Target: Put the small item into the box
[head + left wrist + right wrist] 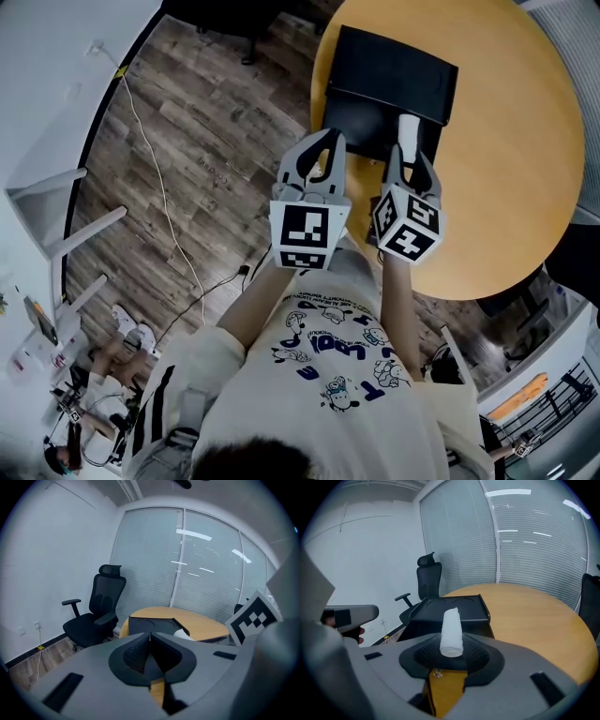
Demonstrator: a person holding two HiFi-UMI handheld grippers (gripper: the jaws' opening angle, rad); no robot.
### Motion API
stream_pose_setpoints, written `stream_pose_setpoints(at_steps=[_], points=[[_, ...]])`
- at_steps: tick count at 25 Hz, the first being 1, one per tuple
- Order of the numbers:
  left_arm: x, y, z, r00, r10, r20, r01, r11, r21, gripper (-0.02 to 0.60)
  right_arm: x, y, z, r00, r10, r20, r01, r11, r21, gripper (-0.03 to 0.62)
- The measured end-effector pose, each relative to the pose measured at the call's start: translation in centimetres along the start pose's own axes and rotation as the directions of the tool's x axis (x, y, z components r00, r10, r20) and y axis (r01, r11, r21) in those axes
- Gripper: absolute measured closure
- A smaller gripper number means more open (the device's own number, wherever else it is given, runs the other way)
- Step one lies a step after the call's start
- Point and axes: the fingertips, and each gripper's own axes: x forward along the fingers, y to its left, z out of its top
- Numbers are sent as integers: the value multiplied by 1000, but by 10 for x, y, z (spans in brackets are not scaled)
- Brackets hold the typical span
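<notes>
Small item first: we count one, a white rolled piece (pixel 451 632), and it sits in the right gripper (pixel 451 653), not yet in the box (pixel 449 610). We count one box as well, black, standing on the single round wooden table (pixel 525 141), and two grippers, both on the box's near side. On the right gripper the jaws stand part way apart, their pads pressed on the lower end of the roll, which sticks out past the fingertips and points toward the box. In the head view the roll's far end shows against the box's near edge, just right of the box's middle. The left gripper (pixel 150 638) has its jaws brought together until the dark pads meet, and we see nothing between them; it touches neither the box nor the roll and is held just left of the right gripper, near the box's left corner. One black office chair (pixel 96 613) stands on the wooden floor to the left of the box, well apart from it.
</notes>
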Motion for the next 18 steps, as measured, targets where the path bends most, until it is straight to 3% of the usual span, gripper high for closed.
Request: stream_pose_setpoints(at_steps=[18], points=[[23,7,-21,996,-49,-72,48,999,-16,558,25,-2,-26,995,-52,-85,53,999,11,442]])
